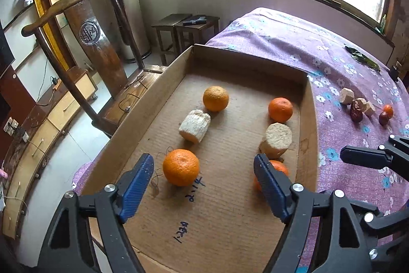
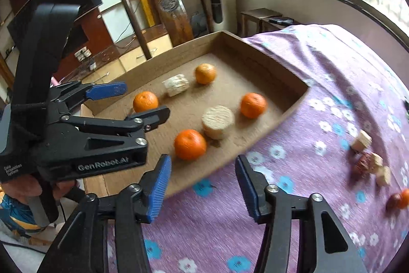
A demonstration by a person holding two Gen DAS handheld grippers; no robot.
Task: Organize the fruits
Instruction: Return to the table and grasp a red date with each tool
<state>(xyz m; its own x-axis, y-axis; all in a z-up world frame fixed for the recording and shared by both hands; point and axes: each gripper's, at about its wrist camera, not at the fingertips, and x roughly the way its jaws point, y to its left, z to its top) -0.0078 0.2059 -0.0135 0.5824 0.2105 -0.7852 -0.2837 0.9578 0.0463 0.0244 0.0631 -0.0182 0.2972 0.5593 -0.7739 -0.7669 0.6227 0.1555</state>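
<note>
Four oranges (image 1: 181, 167) — bright, dimpled, whole.

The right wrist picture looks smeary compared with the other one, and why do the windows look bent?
Right wrist view: motion blur smears the small pieces on the purple cloth and the oranges. Left wrist view: sharp, even the pen marks on the cardboard tray. Both views: fisheye lenses bow the window frames, and daylight overexposes the panes.

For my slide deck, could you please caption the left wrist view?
Open left claw above a shallow cardboard tray holding round orange tangerines and pale cylindrical chunks.
</note>
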